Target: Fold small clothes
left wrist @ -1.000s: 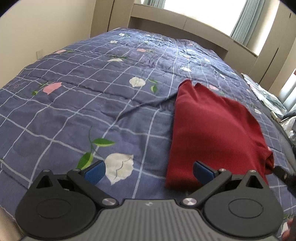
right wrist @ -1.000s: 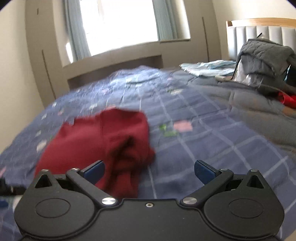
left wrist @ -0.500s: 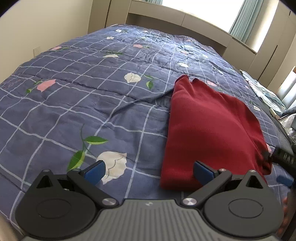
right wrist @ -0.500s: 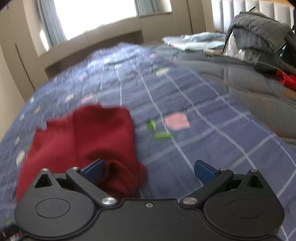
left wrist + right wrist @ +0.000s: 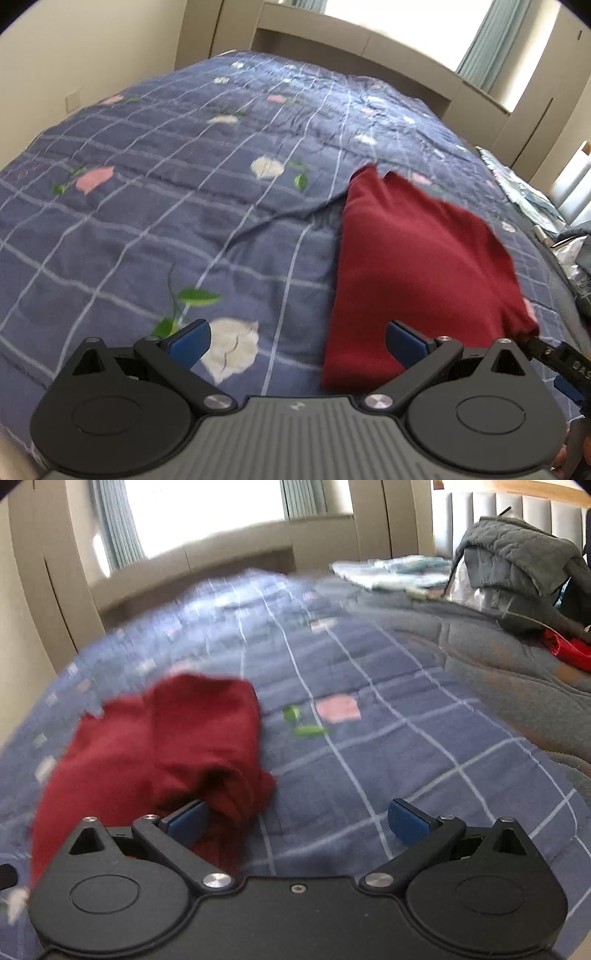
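Observation:
A dark red garment [image 5: 417,266] lies folded on the blue checked floral quilt [image 5: 192,192]. My left gripper [image 5: 297,338] is open and empty, just above the quilt, with its right fingertip over the garment's near left corner. In the right wrist view the garment [image 5: 159,746] lies bunched at its near right corner. My right gripper [image 5: 297,818] is open and empty, its left fingertip by that bunched corner. The other gripper's tip [image 5: 557,363] shows at the garment's near right corner.
A grey quilted jacket [image 5: 517,568] and a red item [image 5: 569,648] lie on a grey blanket [image 5: 498,664] at the right. Folded pale blue clothes [image 5: 391,572] sit at the far end. A window ledge and a wall border the bed.
Both grippers stay open. The left view shifted slightly, and the garment sits a little further right. The right gripper swung and now sits close to the bunched corner.

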`<state>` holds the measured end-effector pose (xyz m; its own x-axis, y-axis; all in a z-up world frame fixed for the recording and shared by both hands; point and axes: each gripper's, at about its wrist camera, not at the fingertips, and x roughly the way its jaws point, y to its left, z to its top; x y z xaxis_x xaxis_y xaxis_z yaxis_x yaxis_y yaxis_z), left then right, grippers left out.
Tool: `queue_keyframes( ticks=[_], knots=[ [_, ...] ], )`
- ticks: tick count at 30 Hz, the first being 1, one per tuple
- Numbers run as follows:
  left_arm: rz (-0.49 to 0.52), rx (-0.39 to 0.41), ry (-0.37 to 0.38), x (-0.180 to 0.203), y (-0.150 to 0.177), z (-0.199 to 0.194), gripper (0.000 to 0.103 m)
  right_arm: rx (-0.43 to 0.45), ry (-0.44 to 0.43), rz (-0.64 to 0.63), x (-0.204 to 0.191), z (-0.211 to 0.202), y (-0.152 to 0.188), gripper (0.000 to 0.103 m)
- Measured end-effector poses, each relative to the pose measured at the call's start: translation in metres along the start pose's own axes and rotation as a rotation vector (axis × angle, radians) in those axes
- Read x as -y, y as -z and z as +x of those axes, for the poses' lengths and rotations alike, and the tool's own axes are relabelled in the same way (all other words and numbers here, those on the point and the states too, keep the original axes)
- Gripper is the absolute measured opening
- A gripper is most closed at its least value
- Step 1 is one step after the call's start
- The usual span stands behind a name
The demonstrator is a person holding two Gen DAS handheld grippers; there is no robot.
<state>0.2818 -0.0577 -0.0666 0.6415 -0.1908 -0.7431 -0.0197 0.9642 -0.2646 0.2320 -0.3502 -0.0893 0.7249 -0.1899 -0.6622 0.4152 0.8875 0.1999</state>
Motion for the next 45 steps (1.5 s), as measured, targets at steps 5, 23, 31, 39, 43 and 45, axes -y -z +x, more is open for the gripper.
queue_keyframes(
  ticks=[5, 23, 31, 39, 43, 45],
  knots=[
    [0.036, 0.006, 0.039, 0.010, -0.025, 0.007, 0.103, 0.071, -0.111, 0.002, 0.000, -0.002, -0.021, 0.102],
    [0.130, -0.093, 0.057, 0.031, -0.076, 0.091, 0.103, -0.036, -0.359, 0.009, -0.006, 0.090, -0.042, 0.103],
    [0.121, -0.114, 0.096, 0.025, -0.075, 0.102, 0.103, -0.028, -0.444, -0.024, -0.007, 0.090, -0.034, 0.101],
    [0.011, -0.246, 0.235, 0.012, -0.079, 0.108, 0.095, -0.062, -0.466, -0.007, -0.013, 0.087, -0.033, 0.077],
    [-0.048, -0.273, 0.312, 0.008, -0.080, 0.108, 0.068, -0.068, -0.456, 0.050, -0.010, 0.085, -0.032, 0.052],
    [-0.063, -0.280, 0.328, 0.009, -0.081, 0.107, 0.061, -0.071, -0.445, 0.079, -0.008, 0.084, -0.032, 0.045]
  ],
)
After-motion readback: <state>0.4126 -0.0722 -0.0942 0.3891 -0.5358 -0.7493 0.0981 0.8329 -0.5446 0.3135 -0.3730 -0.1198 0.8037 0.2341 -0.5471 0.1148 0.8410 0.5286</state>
